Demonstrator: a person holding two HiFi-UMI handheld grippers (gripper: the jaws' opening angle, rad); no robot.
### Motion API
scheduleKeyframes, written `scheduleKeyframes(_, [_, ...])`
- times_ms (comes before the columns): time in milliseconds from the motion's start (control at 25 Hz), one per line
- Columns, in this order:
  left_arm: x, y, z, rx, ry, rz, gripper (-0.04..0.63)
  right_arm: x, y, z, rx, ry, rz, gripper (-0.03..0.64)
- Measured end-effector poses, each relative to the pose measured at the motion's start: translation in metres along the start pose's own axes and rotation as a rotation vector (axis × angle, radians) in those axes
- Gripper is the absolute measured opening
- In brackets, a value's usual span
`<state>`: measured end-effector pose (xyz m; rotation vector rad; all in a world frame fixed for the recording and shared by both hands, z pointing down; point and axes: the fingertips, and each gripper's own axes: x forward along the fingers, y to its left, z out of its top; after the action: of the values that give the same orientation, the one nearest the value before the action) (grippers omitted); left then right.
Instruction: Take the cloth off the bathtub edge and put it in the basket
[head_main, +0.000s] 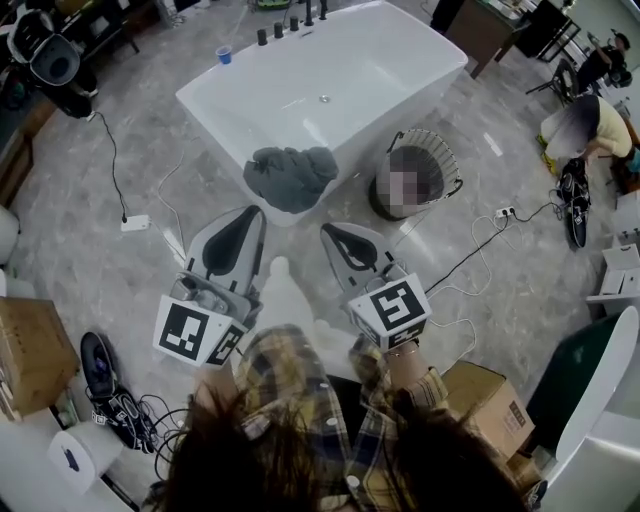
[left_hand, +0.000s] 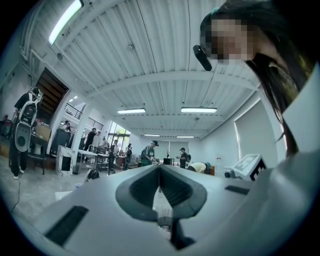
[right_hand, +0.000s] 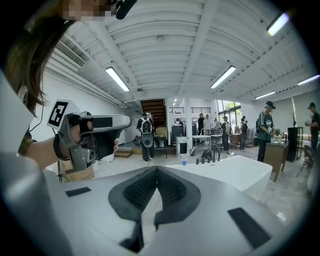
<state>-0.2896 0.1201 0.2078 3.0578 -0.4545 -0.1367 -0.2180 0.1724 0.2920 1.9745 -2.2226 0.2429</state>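
Grey crumpled cloth (head_main: 290, 177): soft, thick-looking fabric, bunched in loose folds. It lies over the near rim of the tub with part hanging down the outer wall, probably kept there by its own weight. Neither tool touches it.
Glossy white rectangular bathtub (head_main: 400, 70): hard and smooth with a rounded rim, and dark fittings stand at its far end. On so slick an edge the cloth should slide off with little pull.
Round dark wire basket (head_main: 447, 158): open-topped with thin handles. It stands on the floor just beside the tub's near right corner, close to the cloth, so the carry looks short.
Left gripper (head_main: 257, 212): white moulded shell with black ribbed pads. The jaws are pressed together with nothing between them, aimed level toward the tub and short of the cloth.
Right gripper (head_main: 328, 231): same build, jaws likewise closed and empty, tipped slightly downward and also short of the cloth.
Grey marbled floor (head_main: 80, 260): polished stone look, crossed by loose black cables.
Stage: the pickup is not yet begun, and a jaw pair must open before any grasp.
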Motion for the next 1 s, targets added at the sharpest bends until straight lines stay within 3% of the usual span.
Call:
scheduleKeyframes(600, [0.115,0.161,0.006,-0.012,-0.009,-0.071,0.018,0.172,-0.071,0.042,-0.005,0.030,-0.054,0.015])
scheduleKeyframes(1000, [0.137,0.204,-0.006,-0.033,0.017,-0.108,0.018,0.216,-0.092,0.041,0.015,0.057,-0.106,0.015])
